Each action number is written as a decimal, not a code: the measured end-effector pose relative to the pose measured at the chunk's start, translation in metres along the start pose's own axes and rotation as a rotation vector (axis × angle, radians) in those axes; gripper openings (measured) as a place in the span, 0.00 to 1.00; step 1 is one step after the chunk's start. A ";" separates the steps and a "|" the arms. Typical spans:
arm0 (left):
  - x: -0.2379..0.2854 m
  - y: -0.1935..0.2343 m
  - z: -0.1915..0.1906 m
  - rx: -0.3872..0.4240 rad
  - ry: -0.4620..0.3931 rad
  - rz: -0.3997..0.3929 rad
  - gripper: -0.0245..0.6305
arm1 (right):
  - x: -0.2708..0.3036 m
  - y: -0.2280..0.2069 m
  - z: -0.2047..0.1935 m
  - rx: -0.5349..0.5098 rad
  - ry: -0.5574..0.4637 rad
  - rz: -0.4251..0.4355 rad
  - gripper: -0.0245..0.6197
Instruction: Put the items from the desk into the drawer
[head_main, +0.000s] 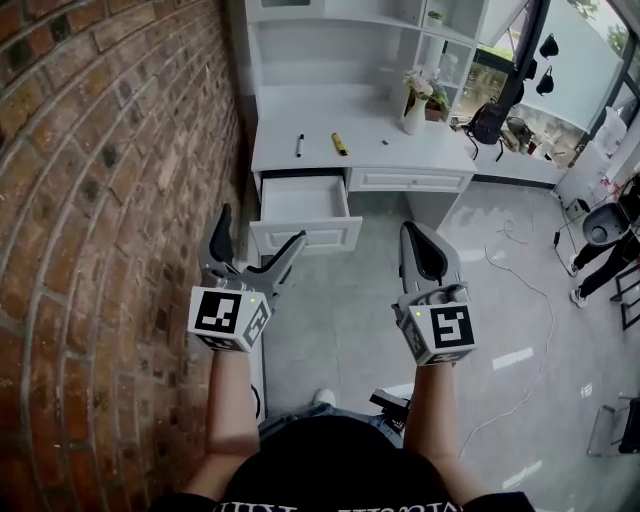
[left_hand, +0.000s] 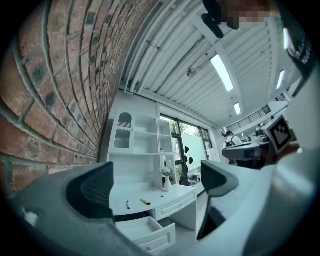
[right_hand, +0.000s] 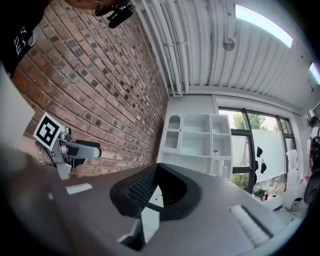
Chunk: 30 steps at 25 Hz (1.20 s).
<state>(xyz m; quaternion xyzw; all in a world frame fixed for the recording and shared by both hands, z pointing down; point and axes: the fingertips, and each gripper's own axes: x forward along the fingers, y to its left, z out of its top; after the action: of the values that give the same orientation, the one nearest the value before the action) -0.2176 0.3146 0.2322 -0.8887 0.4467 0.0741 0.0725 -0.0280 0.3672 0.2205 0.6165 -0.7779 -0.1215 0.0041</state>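
Observation:
A black pen (head_main: 298, 145) and a yellow marker (head_main: 340, 144) lie on the white desk (head_main: 300, 112) far ahead, and a tiny dark item (head_main: 385, 142) lies to their right. Below the desktop, the left drawer (head_main: 300, 205) stands pulled out. My left gripper (head_main: 260, 228) is held in the air well short of the desk, open and holding nothing. In the left gripper view the pen (left_hand: 127, 204) and marker (left_hand: 145, 202) show between its spread pads (left_hand: 92, 190). My right gripper (head_main: 420, 240) hangs beside it, shut on nothing, its pads (right_hand: 145, 192) pressed together.
A brick wall (head_main: 110, 200) runs close along the left. A white vase with flowers (head_main: 413, 108) stands on the desk's right part, with white shelves (head_main: 440, 30) above. A second, closed drawer (head_main: 410, 180) is to the right. A cable (head_main: 530, 290) trails over the grey floor.

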 end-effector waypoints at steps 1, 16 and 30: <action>0.004 -0.001 0.000 -0.008 -0.005 0.003 0.90 | 0.003 -0.005 -0.003 0.006 -0.004 0.007 0.05; 0.043 0.019 -0.016 0.080 0.068 0.086 0.90 | 0.034 -0.044 -0.030 0.060 0.014 -0.026 0.04; 0.204 0.103 -0.059 -0.004 0.041 0.076 0.79 | 0.177 -0.114 -0.070 0.026 0.056 -0.080 0.04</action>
<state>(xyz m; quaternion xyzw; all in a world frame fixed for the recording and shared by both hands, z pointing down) -0.1758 0.0825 0.2433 -0.8725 0.4813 0.0596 0.0590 0.0500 0.1607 0.2411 0.6501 -0.7538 -0.0942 0.0133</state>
